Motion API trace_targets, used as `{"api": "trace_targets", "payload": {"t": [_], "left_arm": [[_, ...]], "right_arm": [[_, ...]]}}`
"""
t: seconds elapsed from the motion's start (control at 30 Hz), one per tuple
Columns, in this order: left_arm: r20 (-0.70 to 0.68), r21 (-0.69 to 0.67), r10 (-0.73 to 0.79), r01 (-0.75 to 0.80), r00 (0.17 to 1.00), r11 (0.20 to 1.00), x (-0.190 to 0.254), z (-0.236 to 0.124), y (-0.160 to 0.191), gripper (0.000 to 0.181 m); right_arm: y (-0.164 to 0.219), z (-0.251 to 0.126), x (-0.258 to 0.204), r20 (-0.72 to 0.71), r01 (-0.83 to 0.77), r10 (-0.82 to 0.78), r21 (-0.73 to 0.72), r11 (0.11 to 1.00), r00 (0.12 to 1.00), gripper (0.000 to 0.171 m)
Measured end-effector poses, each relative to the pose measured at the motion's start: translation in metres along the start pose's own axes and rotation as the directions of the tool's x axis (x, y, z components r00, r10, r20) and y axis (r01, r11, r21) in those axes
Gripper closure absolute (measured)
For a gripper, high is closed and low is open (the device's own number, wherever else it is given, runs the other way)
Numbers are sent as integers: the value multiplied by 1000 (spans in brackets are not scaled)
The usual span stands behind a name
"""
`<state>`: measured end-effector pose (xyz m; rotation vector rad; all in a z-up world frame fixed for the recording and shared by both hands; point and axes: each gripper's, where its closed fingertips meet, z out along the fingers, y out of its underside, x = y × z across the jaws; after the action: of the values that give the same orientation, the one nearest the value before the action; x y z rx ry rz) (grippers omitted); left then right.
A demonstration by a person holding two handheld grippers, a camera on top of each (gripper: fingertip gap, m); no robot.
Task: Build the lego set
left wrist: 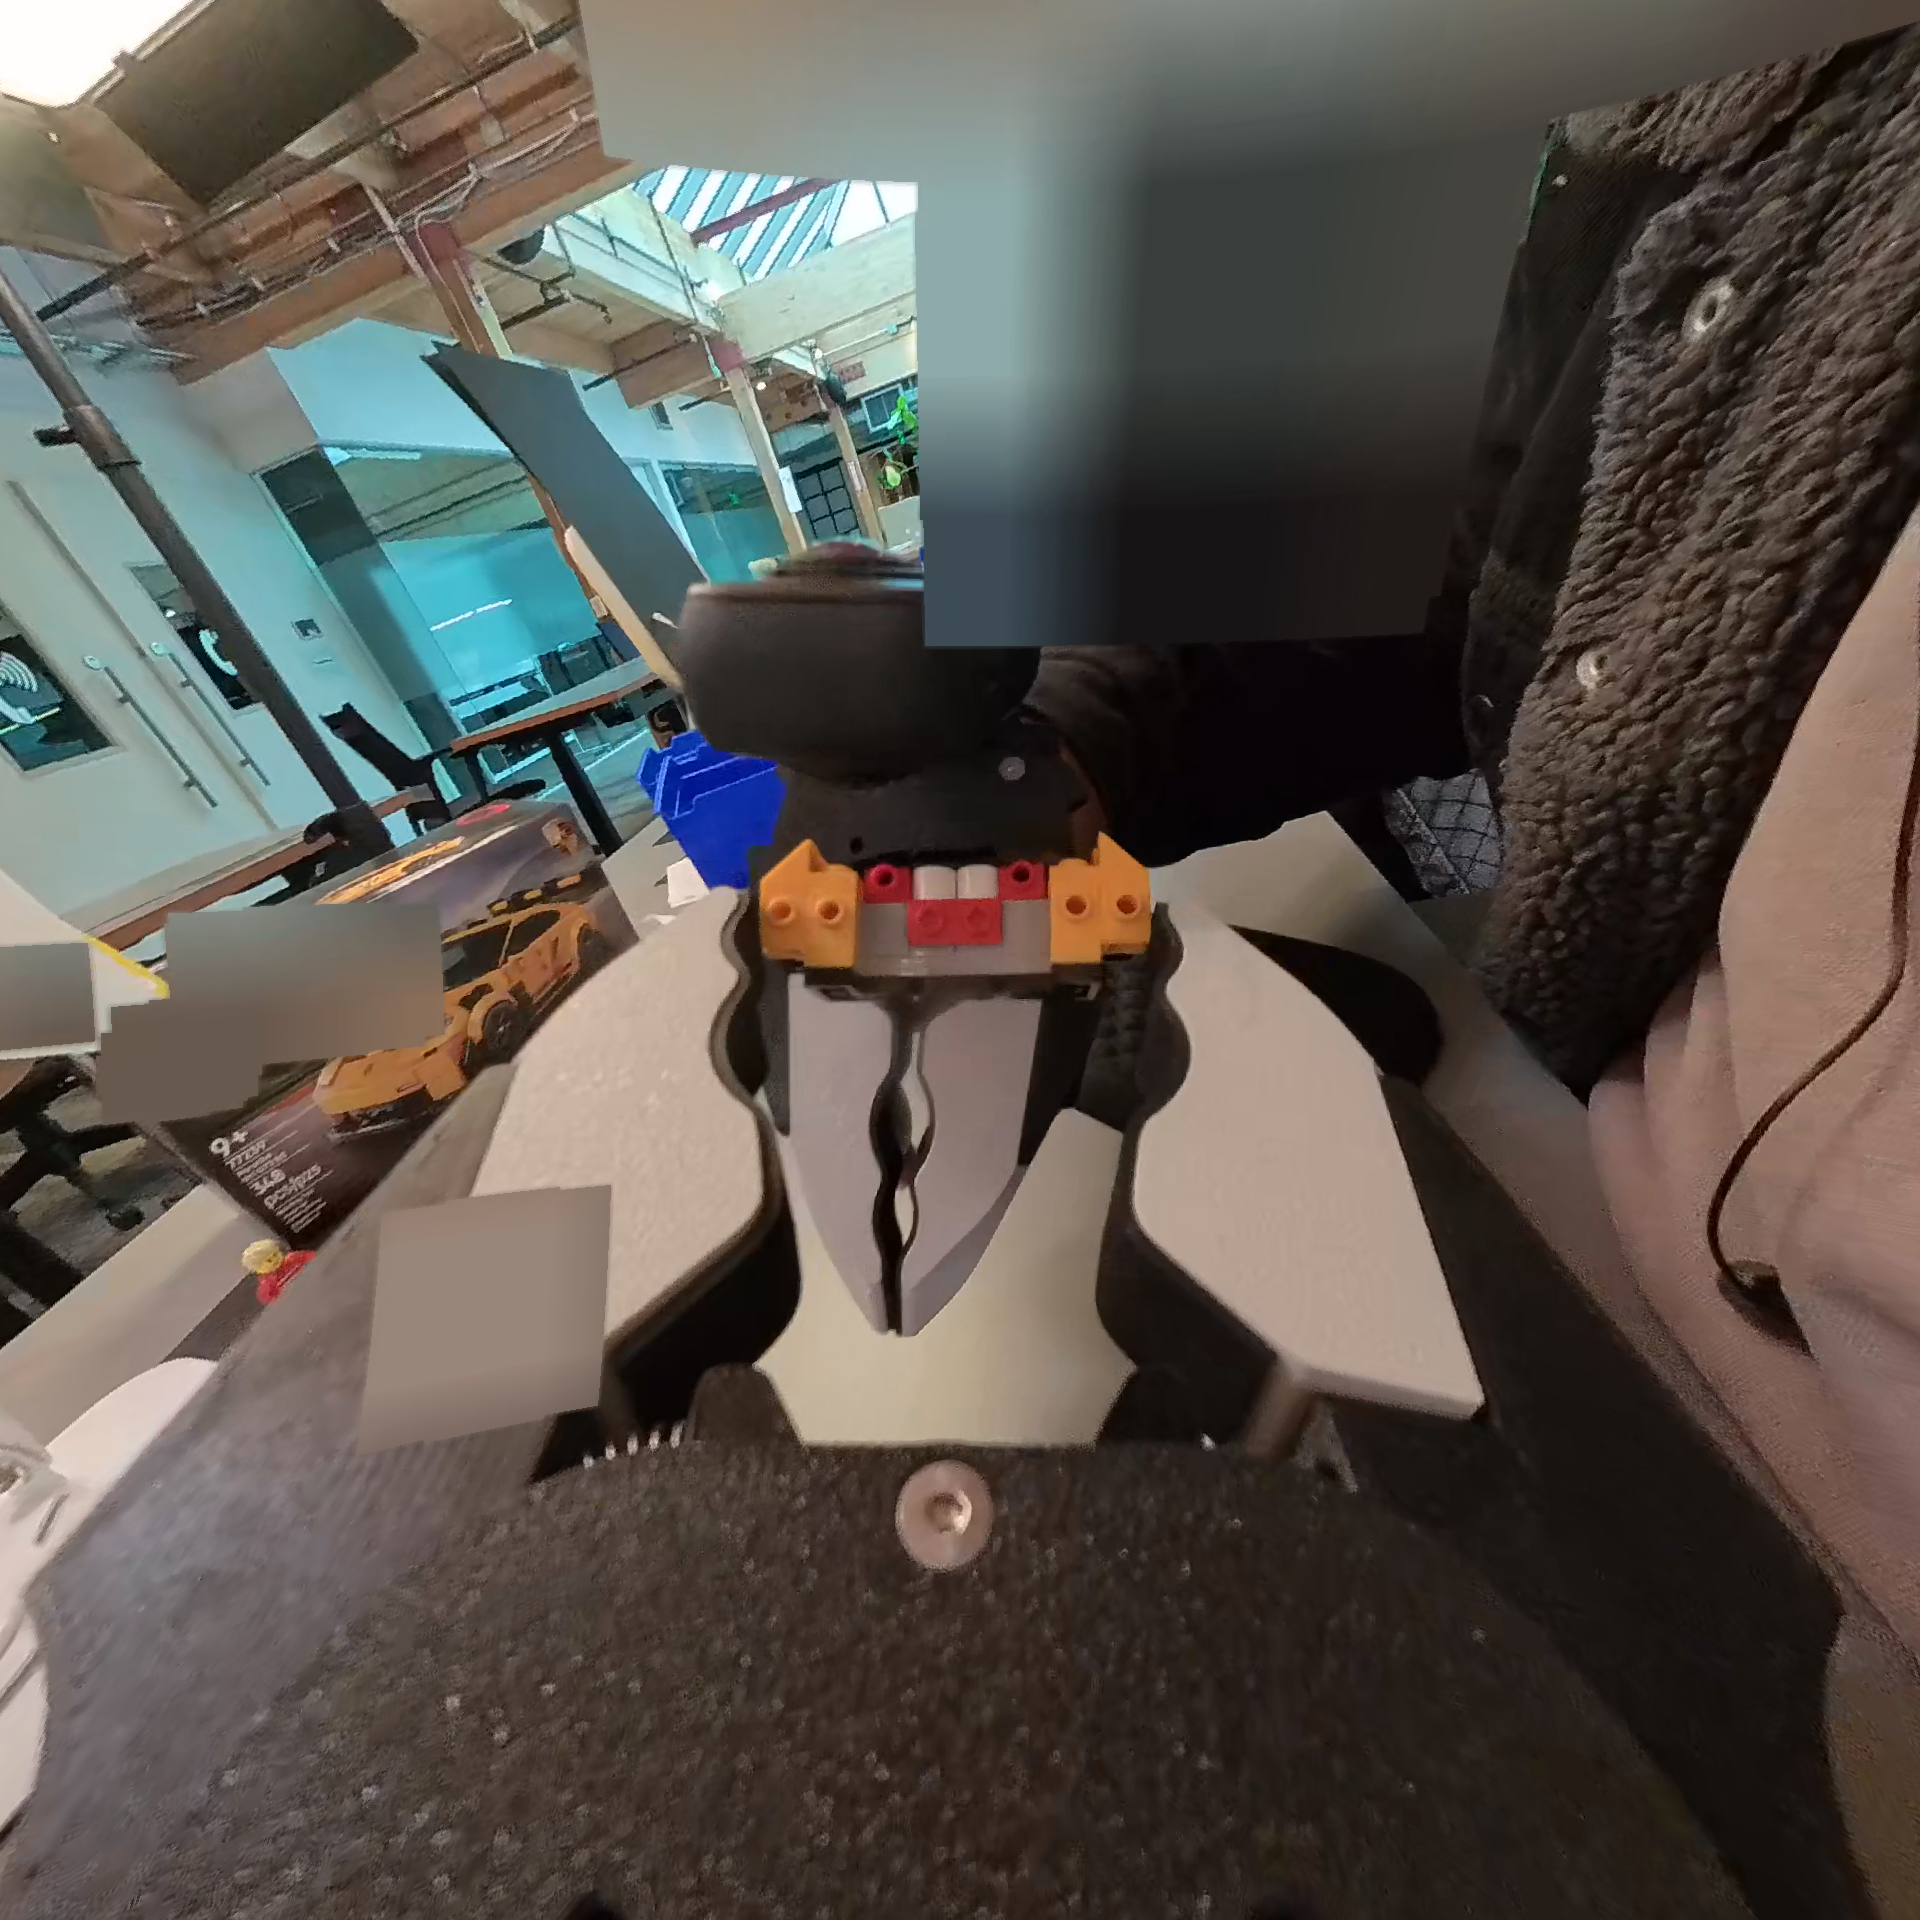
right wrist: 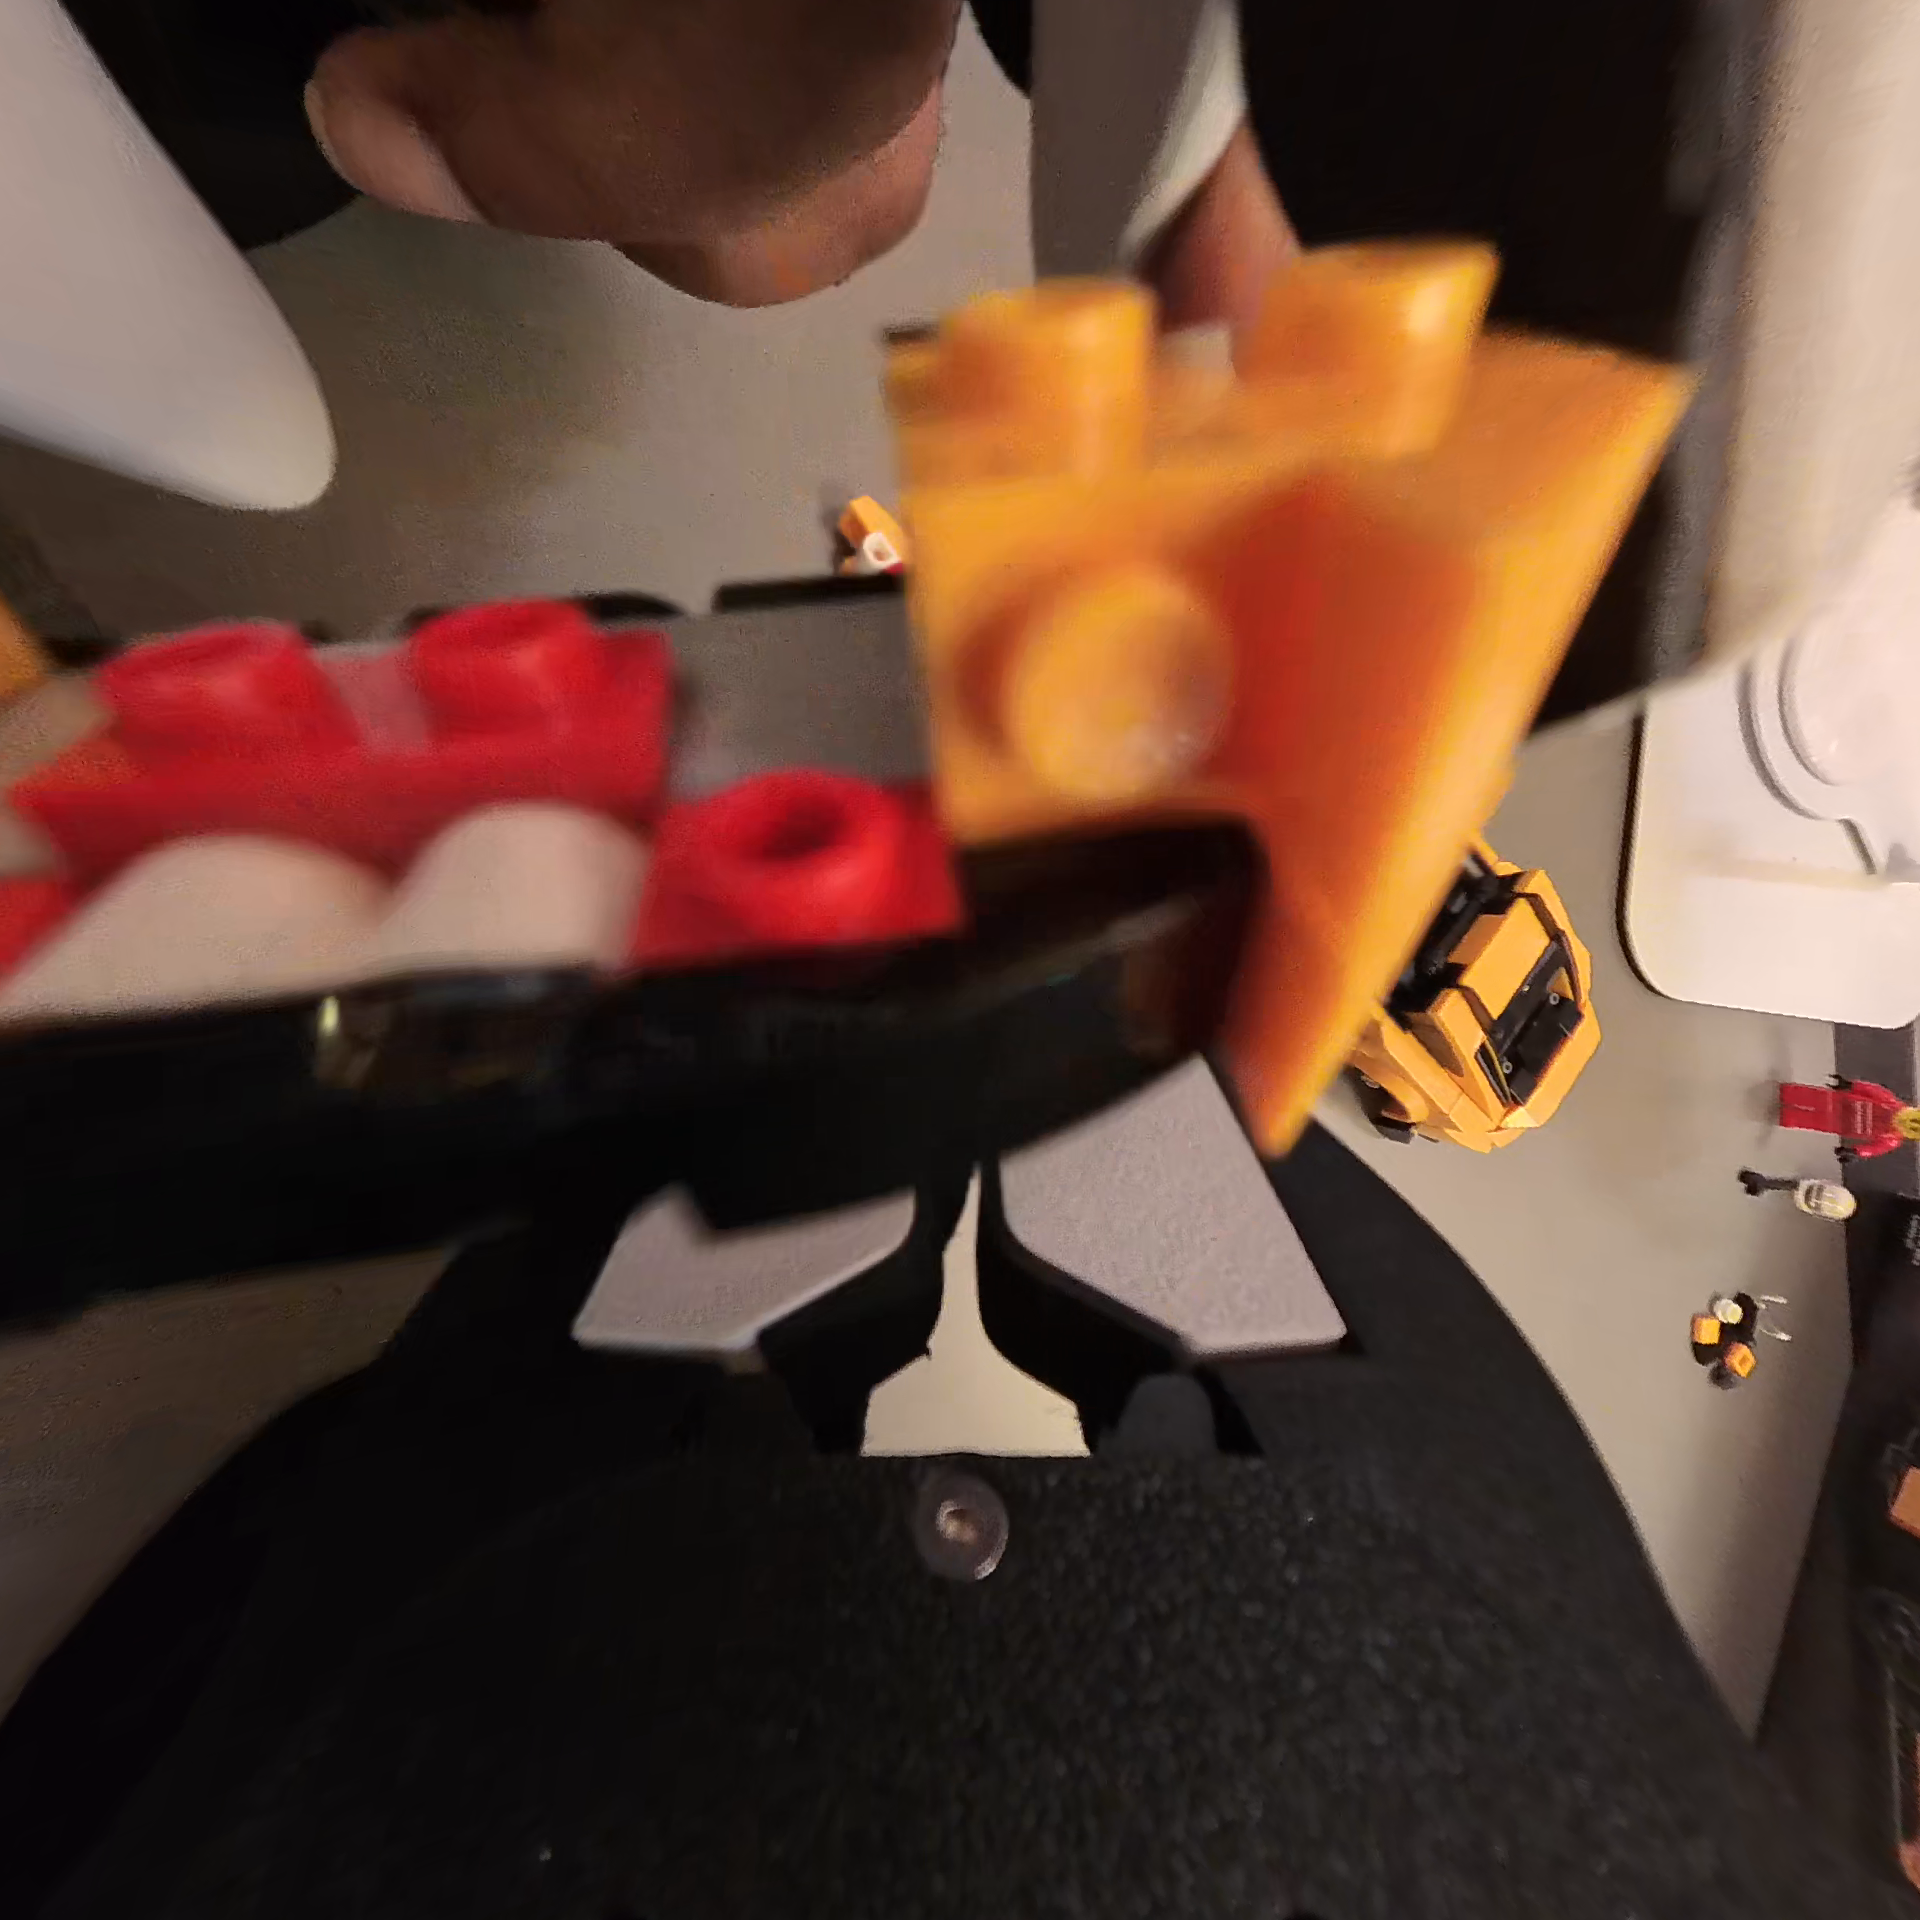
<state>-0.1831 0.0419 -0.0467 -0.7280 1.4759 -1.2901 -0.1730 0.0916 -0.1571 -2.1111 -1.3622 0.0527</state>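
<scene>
A small lego sub-assembly (left wrist: 954, 920) of orange, red, grey and white bricks on a black base is held up in the air. My left gripper (left wrist: 920, 997) is shut on its lower edge, grey pads together. My right gripper (left wrist: 935, 810) faces it from the far side and grips the black base. In the right wrist view the sub-assembly (right wrist: 1195, 644) fills the frame, close and blurred. The right gripper (right wrist: 961, 1226) has its jaws nearly together, with the tips hidden behind the black base. A white finger of the left gripper (right wrist: 135, 312) shows at top left.
The lego box (left wrist: 436, 987) with a yellow car picture stands at the left, with a red minifigure (left wrist: 275, 1268) and a blue bin (left wrist: 717, 800) nearby. Below on the table are a part-built yellow car (right wrist: 1475, 1018), a white tray (right wrist: 1766, 883), the minifigure (right wrist: 1849, 1112) and loose small pieces (right wrist: 1725, 1340). A hand (right wrist: 675, 135) is close above.
</scene>
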Motion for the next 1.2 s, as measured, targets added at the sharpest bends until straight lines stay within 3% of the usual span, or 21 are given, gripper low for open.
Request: {"api": "trace_targets", "payload": {"t": [0.03,0.43,0.6,0.73,1.0,1.2], "left_arm": [[6,-2,-3,3,1000,1000,-2,-1,1,111],[20,-64,19,-18,1000,998,-9,-4,7,111],[-161,-309,-45,-7,986,951,-1,-20,40,111],[-406,-580,-205,-77,891,811,38,-38,94,111],[-560,-673,-293,-220,775,706,67,-30,142,111],[-538,-688,-270,-231,799,688,60,-32,147,98]], "right_arm": [[0,0,0,-1,0,0,2,1000,1000,171],[1,-3,3,-16,-21,21,14,1000,1000,171],[21,-16,17,-37,-125,128,87,988,991,171],[36,-25,12,27,-176,174,189,966,984,164],[34,-20,-32,217,-104,50,242,965,975,147],[27,-16,-52,318,-39,-51,268,963,947,143]]}}
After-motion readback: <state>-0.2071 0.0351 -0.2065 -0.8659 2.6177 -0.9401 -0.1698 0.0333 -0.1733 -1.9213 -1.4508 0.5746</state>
